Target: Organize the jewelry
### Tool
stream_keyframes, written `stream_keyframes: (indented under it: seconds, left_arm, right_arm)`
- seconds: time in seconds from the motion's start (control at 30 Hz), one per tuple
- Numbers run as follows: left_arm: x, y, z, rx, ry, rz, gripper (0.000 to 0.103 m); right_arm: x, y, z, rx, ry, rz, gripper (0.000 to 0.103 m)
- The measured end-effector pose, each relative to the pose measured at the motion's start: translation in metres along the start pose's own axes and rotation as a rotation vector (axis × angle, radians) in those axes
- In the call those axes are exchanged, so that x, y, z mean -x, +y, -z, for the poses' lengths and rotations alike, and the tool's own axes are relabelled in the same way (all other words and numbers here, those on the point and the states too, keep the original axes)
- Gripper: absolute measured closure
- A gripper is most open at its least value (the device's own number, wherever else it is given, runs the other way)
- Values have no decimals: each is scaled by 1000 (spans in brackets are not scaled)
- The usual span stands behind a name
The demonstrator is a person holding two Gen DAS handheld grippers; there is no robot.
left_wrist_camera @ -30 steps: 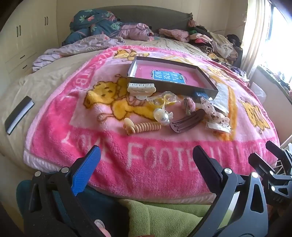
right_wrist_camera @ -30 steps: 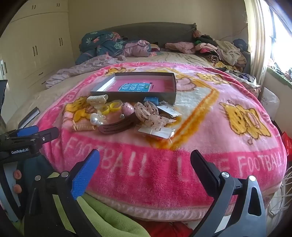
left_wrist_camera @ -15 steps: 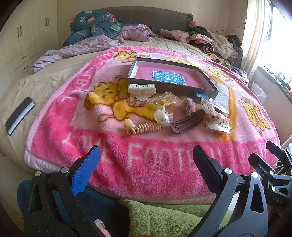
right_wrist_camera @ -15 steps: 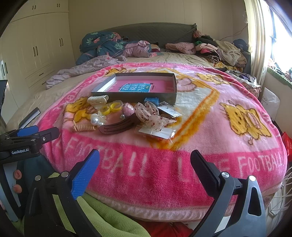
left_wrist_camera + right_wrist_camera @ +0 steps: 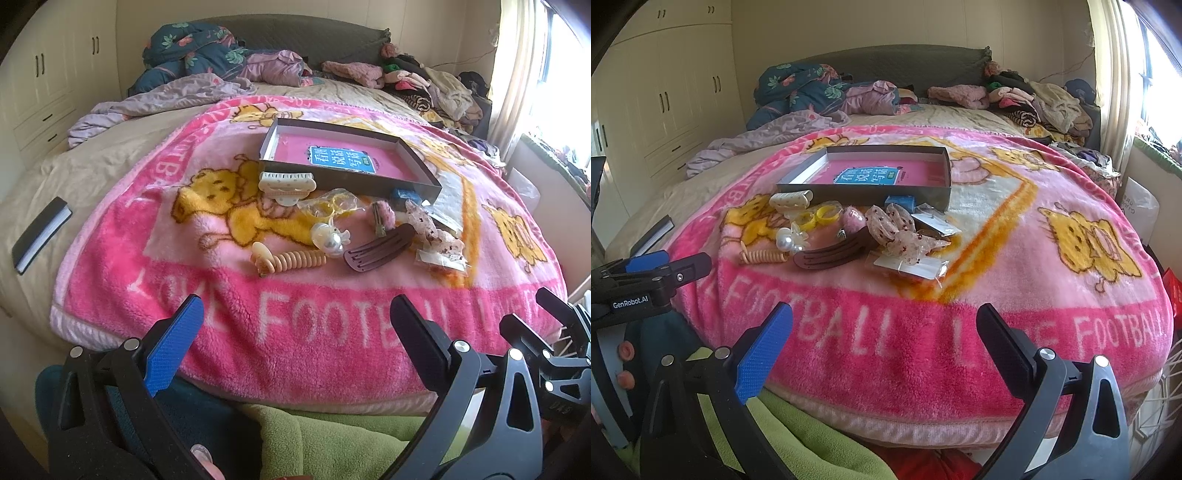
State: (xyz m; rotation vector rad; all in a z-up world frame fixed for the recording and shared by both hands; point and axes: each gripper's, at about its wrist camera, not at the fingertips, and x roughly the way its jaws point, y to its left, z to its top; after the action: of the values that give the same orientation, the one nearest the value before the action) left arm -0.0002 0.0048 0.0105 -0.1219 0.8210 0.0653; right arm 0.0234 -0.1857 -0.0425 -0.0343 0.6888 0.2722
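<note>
Hair pieces heaped on the pink blanket, just in front of the open box.

Brown clip lies at the heap's near edge, coil tie at its 9 o'clock. Right view alone shows two yellow rings; left view shows only a crinkled bag there. Left gripper and right gripper both gape wide, holding nothing, short of the heap.

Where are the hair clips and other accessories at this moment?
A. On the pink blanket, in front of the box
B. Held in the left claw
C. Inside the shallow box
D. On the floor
A: the brown clip, the spiral tie and the rest lie on the pink blanket, outside the box; both claws are open and hold nothing.
</note>
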Motion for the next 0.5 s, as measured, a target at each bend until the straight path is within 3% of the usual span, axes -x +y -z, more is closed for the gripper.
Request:
stream_keyframes:
  seconds: [0.5]
  left_arm:
    - [1, 4, -3, 11, -1, 1, 10]
  right_arm:
    - [-1, 1, 0, 10, 3, -11, 6]
